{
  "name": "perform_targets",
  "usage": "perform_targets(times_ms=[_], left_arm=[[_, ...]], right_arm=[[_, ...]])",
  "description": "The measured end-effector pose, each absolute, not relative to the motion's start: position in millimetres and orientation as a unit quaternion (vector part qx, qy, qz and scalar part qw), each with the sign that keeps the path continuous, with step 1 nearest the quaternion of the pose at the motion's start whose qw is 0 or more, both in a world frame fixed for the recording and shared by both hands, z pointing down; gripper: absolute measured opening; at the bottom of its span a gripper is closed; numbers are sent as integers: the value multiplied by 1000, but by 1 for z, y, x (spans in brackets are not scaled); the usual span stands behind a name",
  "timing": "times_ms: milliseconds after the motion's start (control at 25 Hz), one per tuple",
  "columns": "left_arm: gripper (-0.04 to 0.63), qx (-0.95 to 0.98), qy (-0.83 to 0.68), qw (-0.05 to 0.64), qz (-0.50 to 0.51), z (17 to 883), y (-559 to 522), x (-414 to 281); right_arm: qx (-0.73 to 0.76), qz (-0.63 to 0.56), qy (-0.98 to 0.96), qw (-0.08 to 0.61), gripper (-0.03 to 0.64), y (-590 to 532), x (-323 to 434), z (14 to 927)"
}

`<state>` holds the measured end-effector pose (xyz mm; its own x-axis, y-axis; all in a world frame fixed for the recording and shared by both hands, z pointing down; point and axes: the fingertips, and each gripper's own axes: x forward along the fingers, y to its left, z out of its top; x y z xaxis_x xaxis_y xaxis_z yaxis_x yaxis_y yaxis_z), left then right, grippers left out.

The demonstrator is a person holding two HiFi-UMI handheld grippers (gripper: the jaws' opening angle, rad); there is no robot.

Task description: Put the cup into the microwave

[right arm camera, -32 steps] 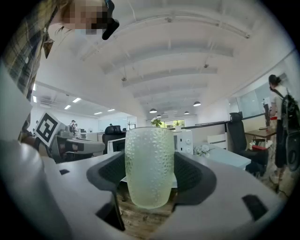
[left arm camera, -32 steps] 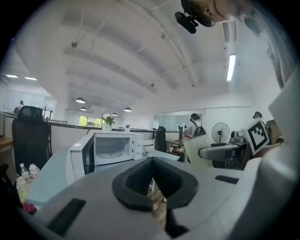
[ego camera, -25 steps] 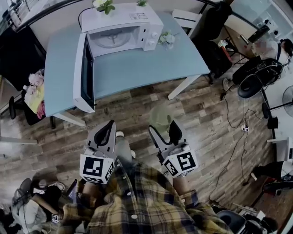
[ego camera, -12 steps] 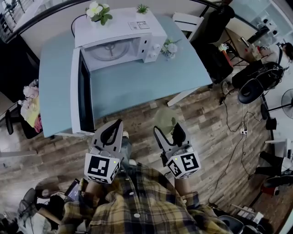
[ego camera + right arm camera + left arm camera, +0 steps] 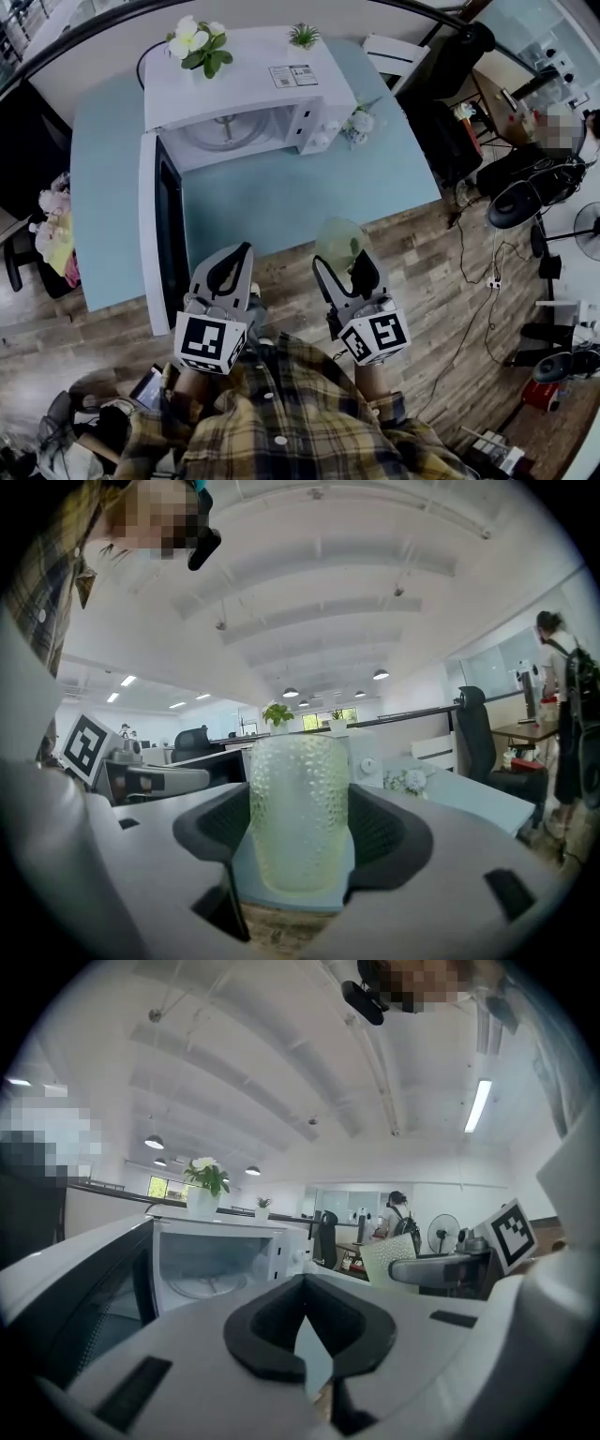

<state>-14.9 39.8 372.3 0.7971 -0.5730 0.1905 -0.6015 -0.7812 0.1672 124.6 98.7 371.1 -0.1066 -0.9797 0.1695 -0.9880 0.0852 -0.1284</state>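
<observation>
A white microwave (image 5: 248, 80) stands at the back of a pale blue table (image 5: 309, 187). Its door (image 5: 159, 234) is swung wide open to the left, and the glass turntable (image 5: 225, 131) shows inside. My right gripper (image 5: 339, 261) is shut on a pale green dimpled cup (image 5: 337, 244), held upright over the table's front edge. In the right gripper view the cup (image 5: 298, 808) fills the space between the jaws, with the microwave (image 5: 366, 757) behind it. My left gripper (image 5: 234, 258) is shut on nothing, just left of the right one. In the left gripper view the open cavity (image 5: 216, 1265) lies ahead to the left.
A vase of white flowers (image 5: 197, 42) and a small plant (image 5: 302, 37) stand on top of the microwave. A small bouquet (image 5: 359, 120) sits on the table to its right. Office chairs (image 5: 516, 197) and cables are on the wood floor at the right.
The table and microwave have come closer and lower in the head view. Both grippers, the right still holding the cup, have reached the table's front edge.
</observation>
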Motion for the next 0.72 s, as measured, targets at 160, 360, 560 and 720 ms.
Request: perform_targets(times_ms=[160, 360, 560, 720], left_arm=[[-9, 939, -319, 114, 63, 377, 21, -17], [-9, 939, -316, 119, 59, 379, 11, -19], [-9, 942, -309, 120, 52, 380, 4, -16], [-9, 941, -307, 128, 57, 381, 0, -14]], right_arm=[[662, 109, -741, 24, 327, 76, 122, 377], [659, 106, -744, 22, 327, 53, 115, 376], [657, 110, -745, 25, 327, 41, 111, 380], [652, 115, -749, 27, 325, 30, 111, 383]])
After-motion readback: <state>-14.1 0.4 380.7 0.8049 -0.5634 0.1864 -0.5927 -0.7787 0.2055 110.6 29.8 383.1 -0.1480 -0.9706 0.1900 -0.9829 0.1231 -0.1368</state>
